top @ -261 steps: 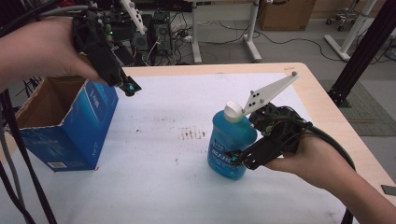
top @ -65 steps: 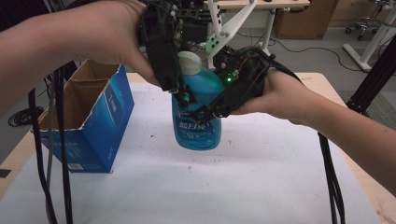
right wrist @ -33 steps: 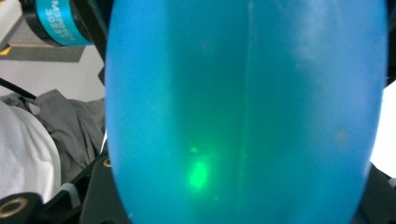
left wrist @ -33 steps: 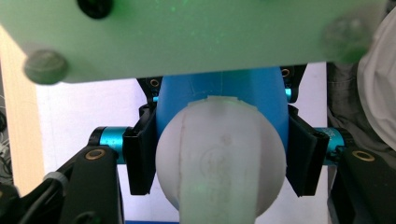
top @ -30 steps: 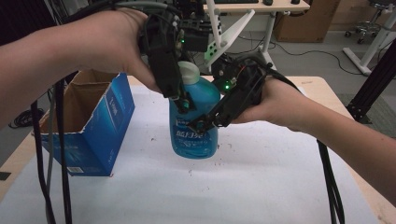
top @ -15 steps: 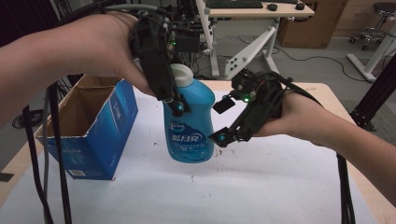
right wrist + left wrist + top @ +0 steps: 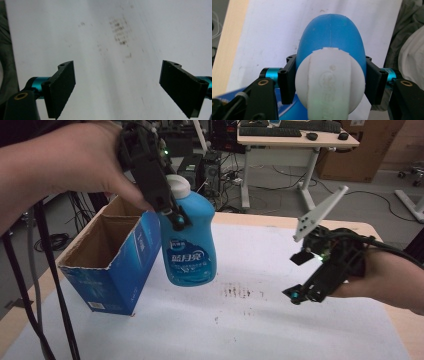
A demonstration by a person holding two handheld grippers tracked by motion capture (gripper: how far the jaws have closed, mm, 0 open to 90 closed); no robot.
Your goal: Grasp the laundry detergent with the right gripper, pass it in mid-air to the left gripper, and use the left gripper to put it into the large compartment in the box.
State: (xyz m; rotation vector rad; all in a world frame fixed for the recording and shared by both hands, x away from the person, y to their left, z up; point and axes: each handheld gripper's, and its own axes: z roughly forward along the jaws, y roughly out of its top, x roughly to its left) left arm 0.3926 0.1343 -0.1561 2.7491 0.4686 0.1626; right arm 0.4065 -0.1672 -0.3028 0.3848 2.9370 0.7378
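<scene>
Smudged white tabletop (image 7: 260,320), cluttered workshop behind

Blue box (image 7: 112,257) on white table (image 7: 280,330)

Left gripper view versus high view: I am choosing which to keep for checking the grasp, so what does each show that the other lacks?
The left gripper view alone shows both jaws pressed on the neck of the blue bottle just under its white cap.

The high view alone shows the open blue carton, the right gripper with jaws apart over the table, and the bottle hanging clear of the tabletop beside the carton.

Both show the left gripper holding the bottle, and the white tabletop.
</scene>
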